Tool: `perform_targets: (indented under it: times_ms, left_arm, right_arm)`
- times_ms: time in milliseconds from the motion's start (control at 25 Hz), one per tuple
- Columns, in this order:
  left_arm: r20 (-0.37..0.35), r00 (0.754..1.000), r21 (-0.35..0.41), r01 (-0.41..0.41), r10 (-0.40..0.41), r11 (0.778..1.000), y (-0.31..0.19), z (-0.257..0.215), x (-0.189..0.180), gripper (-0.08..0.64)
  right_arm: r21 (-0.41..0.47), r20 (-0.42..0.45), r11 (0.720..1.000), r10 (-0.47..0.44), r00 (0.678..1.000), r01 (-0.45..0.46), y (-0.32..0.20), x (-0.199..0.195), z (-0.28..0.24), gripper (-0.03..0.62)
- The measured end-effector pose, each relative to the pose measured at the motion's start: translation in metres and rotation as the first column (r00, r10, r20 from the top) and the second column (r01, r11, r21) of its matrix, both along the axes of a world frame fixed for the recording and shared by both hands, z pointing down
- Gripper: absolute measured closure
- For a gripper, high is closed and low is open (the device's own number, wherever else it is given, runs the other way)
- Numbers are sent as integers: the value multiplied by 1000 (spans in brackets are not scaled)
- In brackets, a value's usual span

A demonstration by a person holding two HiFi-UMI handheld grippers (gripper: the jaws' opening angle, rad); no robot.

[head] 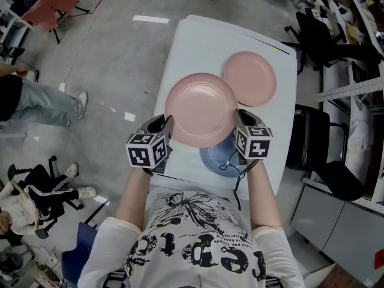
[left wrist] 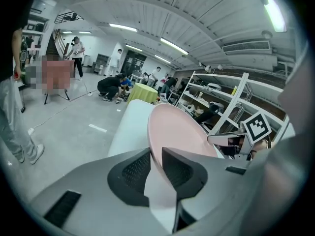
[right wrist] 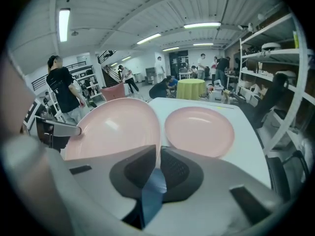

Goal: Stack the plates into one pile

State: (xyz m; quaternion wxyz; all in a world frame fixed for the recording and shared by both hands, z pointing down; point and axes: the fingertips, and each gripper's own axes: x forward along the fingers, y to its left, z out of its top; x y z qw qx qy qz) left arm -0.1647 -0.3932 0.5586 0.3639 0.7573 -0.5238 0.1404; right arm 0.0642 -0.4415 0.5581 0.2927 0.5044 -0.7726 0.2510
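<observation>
A large pink plate [head: 201, 108] hangs above the near end of the white table [head: 198, 38], held by its rim from both sides. My left gripper [head: 170, 126] is shut on its left rim; in the left gripper view the jaws [left wrist: 156, 157] pinch the plate's edge [left wrist: 179, 129]. On the opposite rim my right gripper [head: 237, 123] is shut, with the rim [right wrist: 118, 127] showing between its jaws [right wrist: 158, 154]. A second pink plate [head: 249, 78] [right wrist: 199, 131] lies flat on the table farther away. Under the lifted plate lies a blue plate [head: 219, 156] [right wrist: 153, 191], mostly covered.
The table is narrow, with its edges near both plates. A black chair [head: 312, 140] stands to the right and metal shelving [head: 354, 89] beyond it. People stand and sit on the floor at the left [head: 36, 104]. A red chair [head: 51, 8] is far left.
</observation>
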Motion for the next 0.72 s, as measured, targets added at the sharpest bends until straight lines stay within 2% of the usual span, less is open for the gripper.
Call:
perform_targets:
  times_ms: [200,440,720]
  left_arm:
    - [18,996,-20,-86,87,996,12,1,50,482]
    - [37,987,-51,-153,155,987,25,10,107,483]
    - [30,988,-99,-146,149,984,52,28,147,496]
  right_arm:
    - [-25,-16,998,61,998,-62,30,54,2,554]
    - [-61,-17,990,123,992,-124,63,112,15,552]
    - [-115,12,983,147,989,-144,103,153,32,551]
